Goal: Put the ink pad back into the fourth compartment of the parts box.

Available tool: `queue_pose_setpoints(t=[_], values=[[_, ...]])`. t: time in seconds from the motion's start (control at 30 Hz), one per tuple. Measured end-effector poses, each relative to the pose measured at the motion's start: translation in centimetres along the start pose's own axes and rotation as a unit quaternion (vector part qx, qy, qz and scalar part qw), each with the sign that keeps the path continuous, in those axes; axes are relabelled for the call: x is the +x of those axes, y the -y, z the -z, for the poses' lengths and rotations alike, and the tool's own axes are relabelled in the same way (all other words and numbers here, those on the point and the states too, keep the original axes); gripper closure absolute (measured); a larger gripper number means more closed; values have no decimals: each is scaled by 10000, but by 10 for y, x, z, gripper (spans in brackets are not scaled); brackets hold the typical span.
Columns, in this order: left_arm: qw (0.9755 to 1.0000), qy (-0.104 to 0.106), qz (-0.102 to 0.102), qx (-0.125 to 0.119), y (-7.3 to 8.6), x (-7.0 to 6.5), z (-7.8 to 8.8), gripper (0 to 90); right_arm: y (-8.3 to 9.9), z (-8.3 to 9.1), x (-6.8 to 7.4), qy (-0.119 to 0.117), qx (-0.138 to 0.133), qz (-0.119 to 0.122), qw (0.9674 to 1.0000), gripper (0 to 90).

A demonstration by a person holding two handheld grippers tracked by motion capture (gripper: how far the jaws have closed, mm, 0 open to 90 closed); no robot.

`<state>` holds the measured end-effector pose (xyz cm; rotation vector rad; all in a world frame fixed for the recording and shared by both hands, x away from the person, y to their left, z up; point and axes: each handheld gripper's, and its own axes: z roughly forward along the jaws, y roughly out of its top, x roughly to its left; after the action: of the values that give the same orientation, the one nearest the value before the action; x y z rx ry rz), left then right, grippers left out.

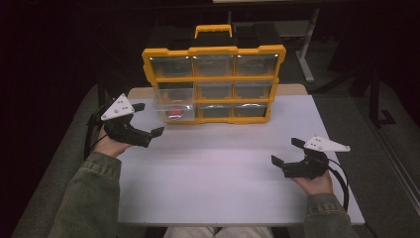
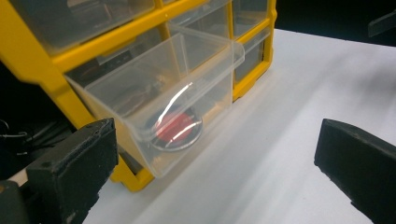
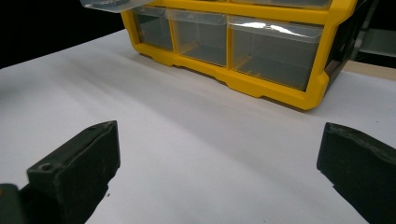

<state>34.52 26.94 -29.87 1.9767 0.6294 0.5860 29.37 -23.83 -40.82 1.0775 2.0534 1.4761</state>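
We are working at a white table (image 1: pixel 213 168) in a dark room. In the high view, a yellow organizer (image 1: pixel 214 79) with clear drawers is standing upright at the far edge, its handle on top. The pulled-out drawer (image 1: pixel 173 103) at the lower left of the organizer is sticking out toward us, and a red disc (image 1: pixel 174 113) is lying inside it. We are holding the left gripper (image 1: pixel 148 119) just left of that drawer, jaws spread wide and gripping nothing. We are holding the right gripper (image 1: pixel 285 152) well apart from the organizer, over the near right part of the table, jaws also spread wide and empty.

In the left gripper view, the pulled-out drawer (image 2: pixel 163 93) is sitting between and beyond the two black jaws, not touching either. The red disc (image 2: pixel 175 128) is resting on the drawer floor near its front wall, under a curved glare line.

In the right gripper view, we are looking across bare table (image 3: pixel 187 154) toward the organizer's bottom row (image 3: pixel 233 42), drawers closed there. The jaws are standing wide apart.
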Motion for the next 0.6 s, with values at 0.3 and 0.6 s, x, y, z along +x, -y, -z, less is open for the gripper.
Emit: queue_pose_setpoints(t=[0.3, 0.6], values=[[9998, -9, 197, 33, 19, -1, 0, 0, 0, 0, 1, -3, -1, 3, 10000, 0], [9995, 132, 206, 212, 35, -10, -9, 0, 0, 0, 1, -18, 1, 23, 10000, 0]])
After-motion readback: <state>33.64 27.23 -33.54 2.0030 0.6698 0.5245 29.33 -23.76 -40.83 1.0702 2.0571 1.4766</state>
